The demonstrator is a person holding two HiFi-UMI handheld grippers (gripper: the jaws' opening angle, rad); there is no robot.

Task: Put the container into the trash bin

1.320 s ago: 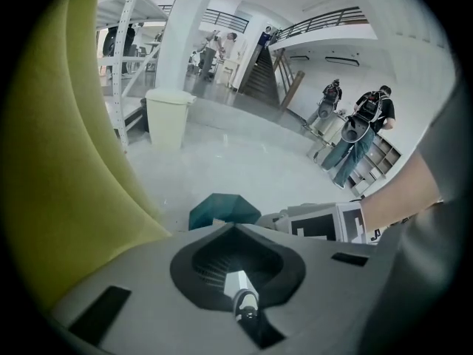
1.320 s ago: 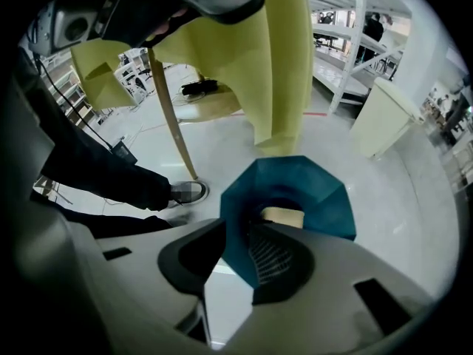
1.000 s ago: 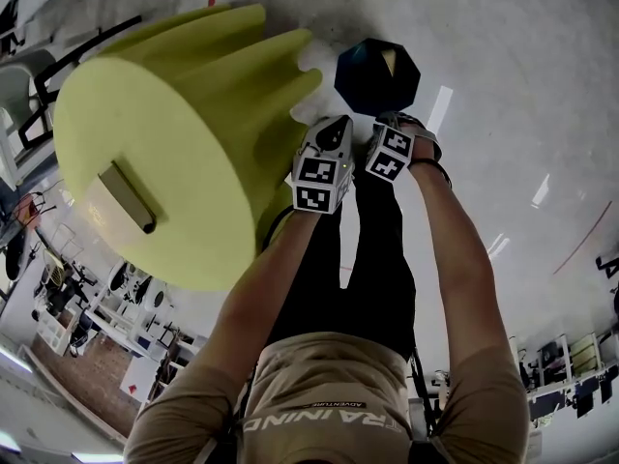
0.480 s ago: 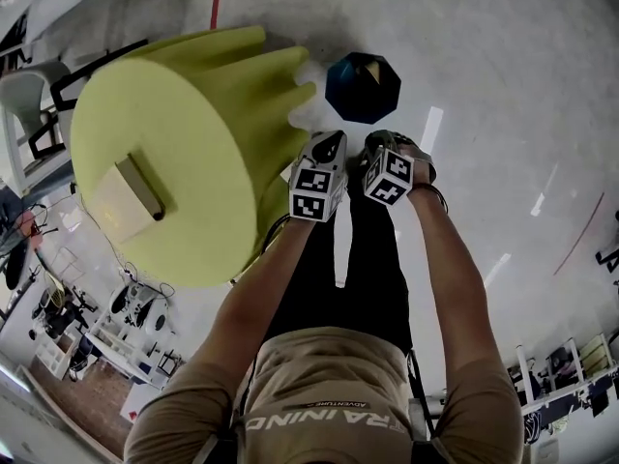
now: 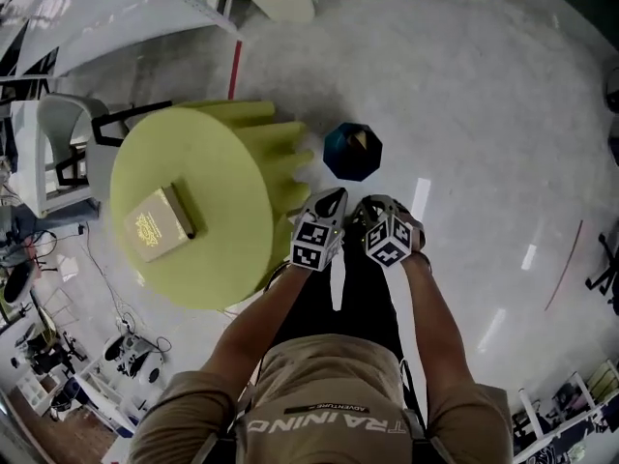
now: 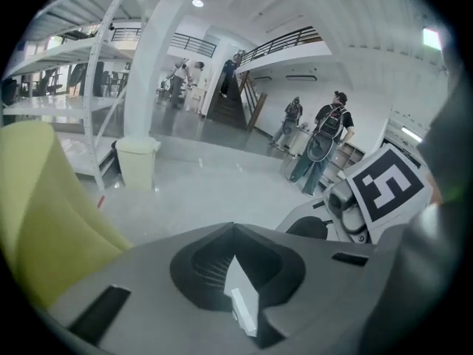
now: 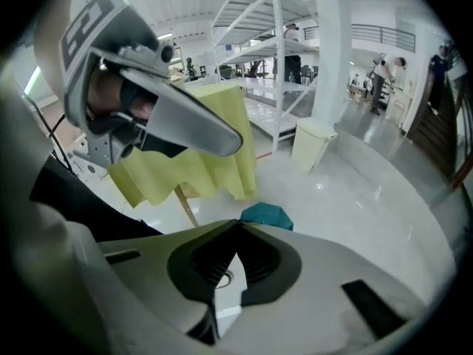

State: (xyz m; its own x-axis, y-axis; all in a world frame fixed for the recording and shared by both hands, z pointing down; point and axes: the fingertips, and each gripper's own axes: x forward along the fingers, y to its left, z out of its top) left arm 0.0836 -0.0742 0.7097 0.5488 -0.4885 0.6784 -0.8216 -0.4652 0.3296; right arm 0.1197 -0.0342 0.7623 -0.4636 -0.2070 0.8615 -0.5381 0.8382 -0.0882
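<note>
Watching remotely, I see my left gripper [image 5: 333, 194] and right gripper [image 5: 363, 205] side by side over glossy pale floor, jaws pressed together on nothing, teal trash bin [image 5: 340, 158] just beyond, small tan container [image 5: 360, 140] inside it, yellow-draped round counter [image 5: 218, 259] beside, flat tan box [image 5: 160, 222] on top, white shelving [image 7: 275, 58] behind.

Box [image 5: 160, 222] lies on the round table [image 5: 227, 162], toward its left side. Trash bin [image 5: 352, 153] stands on the floor [image 5: 484, 114] just right of the table. Left gripper [image 5: 335, 197] and right gripper [image 5: 371, 207] are side by side on the near side of the bin; a chair [image 5: 53, 153] is left of the table.
</note>
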